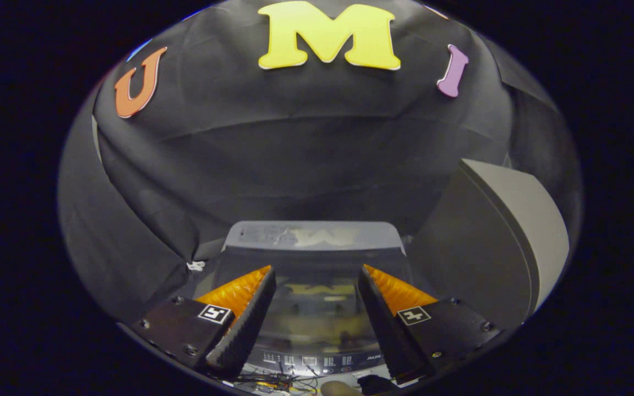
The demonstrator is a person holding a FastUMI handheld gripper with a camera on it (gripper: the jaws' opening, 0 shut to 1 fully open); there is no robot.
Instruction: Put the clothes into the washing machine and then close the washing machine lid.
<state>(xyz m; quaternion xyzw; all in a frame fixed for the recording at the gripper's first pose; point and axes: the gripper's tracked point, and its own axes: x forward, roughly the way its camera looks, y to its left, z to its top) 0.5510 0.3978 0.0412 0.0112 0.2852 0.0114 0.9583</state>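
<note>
Washing machine (314, 242), one of it, sits directly ahead of my claw (317, 308) and below it, backed against the black cloth wall of the booth. Its glass lid (317, 308) looks to be lying flat over the tub, since the pane mirrors the wall above it and I look down onto it between my two fingers; the glare makes it hard to be sure, so I take it as closed or nearly so. Along the near edge runs the control panel (317, 361), a single strip of small buttons just under my fingertips.

My claw is spread wide and holds nothing: both fingers stand well apart with only the lid showing between them. I keep it that way because nothing here needs gripping at the moment. I see no clothes anywhere, neither between my fingers nor on top of the machine, so I judge they are either already inside or lie somewhere else.

To the right of the machine stands one large grey rounded thing (515, 231), close beside it; I cannot tell what it is. A few thin cables (273, 379) trail at the near edge, below the panel.
</note>
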